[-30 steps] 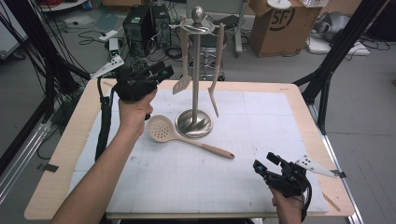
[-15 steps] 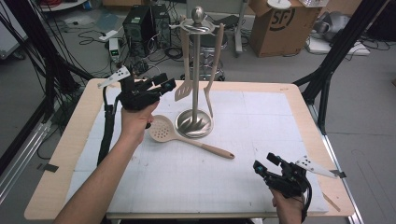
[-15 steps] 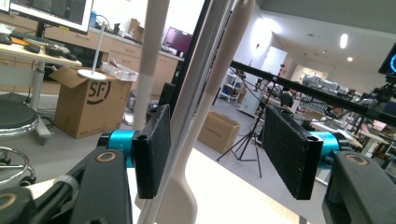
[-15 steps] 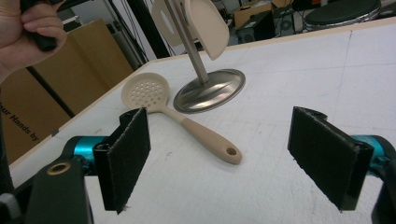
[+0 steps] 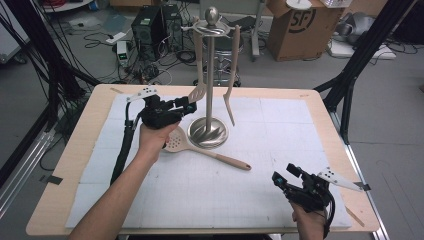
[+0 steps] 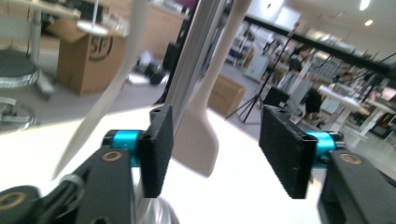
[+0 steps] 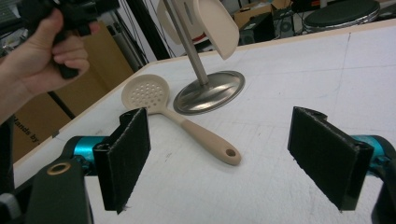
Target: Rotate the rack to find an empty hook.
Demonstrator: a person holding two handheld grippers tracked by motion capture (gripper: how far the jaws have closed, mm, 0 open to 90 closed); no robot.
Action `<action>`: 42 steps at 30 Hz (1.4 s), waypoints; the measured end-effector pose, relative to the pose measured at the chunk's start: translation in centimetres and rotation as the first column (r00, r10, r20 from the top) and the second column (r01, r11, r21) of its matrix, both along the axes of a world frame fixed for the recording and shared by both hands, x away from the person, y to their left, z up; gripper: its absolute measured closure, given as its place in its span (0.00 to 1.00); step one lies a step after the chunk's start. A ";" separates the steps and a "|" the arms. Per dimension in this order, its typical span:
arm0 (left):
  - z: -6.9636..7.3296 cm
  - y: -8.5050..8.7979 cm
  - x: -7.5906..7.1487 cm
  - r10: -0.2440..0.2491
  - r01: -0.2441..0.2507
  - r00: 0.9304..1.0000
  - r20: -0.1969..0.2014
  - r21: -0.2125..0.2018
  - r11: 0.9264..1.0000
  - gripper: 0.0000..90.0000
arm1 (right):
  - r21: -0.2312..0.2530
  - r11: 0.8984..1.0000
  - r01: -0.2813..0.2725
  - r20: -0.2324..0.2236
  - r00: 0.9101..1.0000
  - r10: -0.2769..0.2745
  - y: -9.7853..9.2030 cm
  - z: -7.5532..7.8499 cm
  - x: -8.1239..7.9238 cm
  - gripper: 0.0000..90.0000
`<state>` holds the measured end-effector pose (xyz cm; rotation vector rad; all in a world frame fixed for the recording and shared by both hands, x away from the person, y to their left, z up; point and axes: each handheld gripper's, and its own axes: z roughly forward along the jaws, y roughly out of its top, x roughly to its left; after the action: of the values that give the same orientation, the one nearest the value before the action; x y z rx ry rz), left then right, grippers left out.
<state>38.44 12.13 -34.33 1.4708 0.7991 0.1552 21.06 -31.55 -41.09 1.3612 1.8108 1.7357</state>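
A metal utensil stand (image 5: 208,131) rises from the white mat. From its top hang a beige slotted spatula (image 5: 198,89) on the left and a beige fork-like tool (image 5: 231,75) on the right. A beige skimmer (image 5: 176,140) lies flat beside the base, its handle pointing front right. My left gripper (image 5: 188,107) is level with the spatula's head, and its jaws have just been closing. In the left gripper view the spatula head (image 6: 198,140) sits in the gap beside the left pad (image 6: 159,149), with neither pad pressing it. My right gripper (image 5: 284,174) stands open over the mat with nothing in it (image 7: 219,158).
The mat (image 5: 300,130) covers most of the wooden table (image 5: 75,150). Behind the table are a cardboard box (image 5: 295,25), a computer tower (image 5: 155,25), a stool and cables on the floor. Black frame legs (image 5: 350,80) stand at the right rear corner.
My left gripper has come down and moved right, from above the table's left rear to the hanging spatula by the stand. The right gripper has stayed put.
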 end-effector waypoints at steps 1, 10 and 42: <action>-0.3 -0.1 0.1 0.000 0.000 1.000 -0.021 0.010 1.000 0.54 | 0.000 1.000 0.002 -0.001 1.000 -0.002 0.0 0.0 0.0 0.22; -2.9 -0.9 0.6 -0.005 0.015 0.994 -0.109 0.090 0.996 0.85 | 0.004 1.000 0.006 0.002 1.000 -0.006 -0.2 0.1 -0.1 0.22; -6.7 -1.4 1.2 -0.014 0.030 0.960 -0.278 0.051 0.998 1.00 | 0.001 1.000 0.006 0.003 1.000 -0.006 -0.3 0.1 -0.1 0.22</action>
<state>39.63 10.72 -41.02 1.5734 1.0109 -0.0489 20.92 -31.88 -41.03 1.3626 1.8023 1.7354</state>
